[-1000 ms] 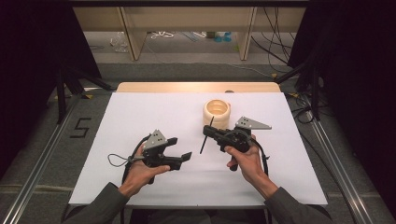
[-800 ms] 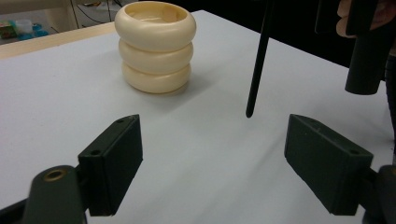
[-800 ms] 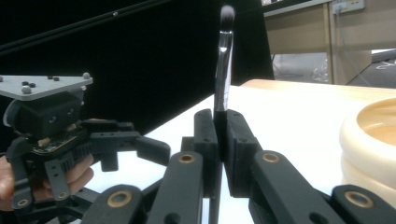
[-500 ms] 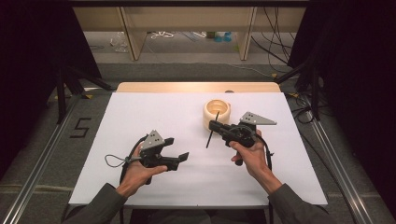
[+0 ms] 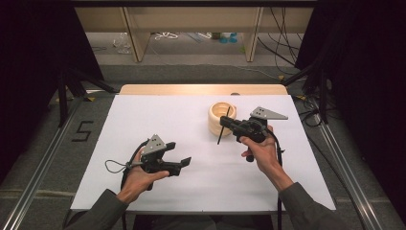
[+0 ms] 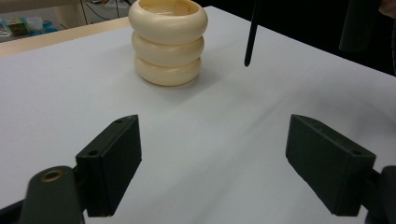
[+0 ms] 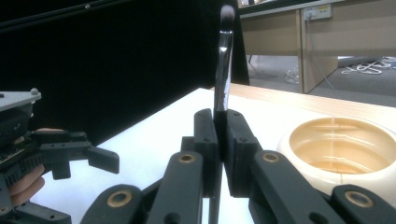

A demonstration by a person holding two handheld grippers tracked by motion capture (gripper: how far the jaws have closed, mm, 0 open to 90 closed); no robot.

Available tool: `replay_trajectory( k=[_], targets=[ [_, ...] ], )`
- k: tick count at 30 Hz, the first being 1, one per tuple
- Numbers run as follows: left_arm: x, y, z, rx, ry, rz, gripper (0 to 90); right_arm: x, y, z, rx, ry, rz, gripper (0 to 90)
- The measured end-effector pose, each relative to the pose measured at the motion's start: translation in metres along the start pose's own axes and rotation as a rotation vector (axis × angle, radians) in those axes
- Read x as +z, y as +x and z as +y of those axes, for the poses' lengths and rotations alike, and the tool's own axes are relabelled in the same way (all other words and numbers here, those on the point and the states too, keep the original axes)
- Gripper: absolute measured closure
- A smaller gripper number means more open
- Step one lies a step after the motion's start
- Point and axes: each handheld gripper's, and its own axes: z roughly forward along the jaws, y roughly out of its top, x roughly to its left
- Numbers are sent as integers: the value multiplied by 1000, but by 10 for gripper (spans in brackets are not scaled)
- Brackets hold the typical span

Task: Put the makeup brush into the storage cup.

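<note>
Pinching a black brush (image 7: 222, 70), right tongs (image 5: 226, 122) near "5" (image 5: 82, 131)-marked floor; left tongs (image 5: 178, 154) spread.

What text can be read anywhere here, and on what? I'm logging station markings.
"5": a dark numeral marked on the grey floor left of the table.
On the cream ribbed holder, the brush and both tools: no lettering visible.
Items on the far floor under the desk: too small to read.
</note>
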Motion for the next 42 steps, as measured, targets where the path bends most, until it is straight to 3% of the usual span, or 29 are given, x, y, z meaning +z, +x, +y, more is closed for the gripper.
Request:
replay_trajectory(
  k=[1,13,14,18,23,32,42],
  targets=[
    [0,0,0,0,-2,1,180,-2,-2,1,14,36,-5,854],
    [-2,1,0,9,-6,3,180,-3,-13,10,-14,6,-40,854],
    [-1,1,0,2,-7,2,180,-4,-13,12,3,30,-36,854],
    [-1,1,0,-10,-8,2,180,-2,-18,14,-4,34,-54,854],
    [-2,1,0,-11,-9,2,183,0,-19,21,-13,5,-57,854],
    [-2,2,0,-11,-10,4,183,4,-25,34,-24,31,-77,854],
    [-2,2,0,-9,-6,5,183,11,-32,48,-25,17,-88,854]
  ],
)
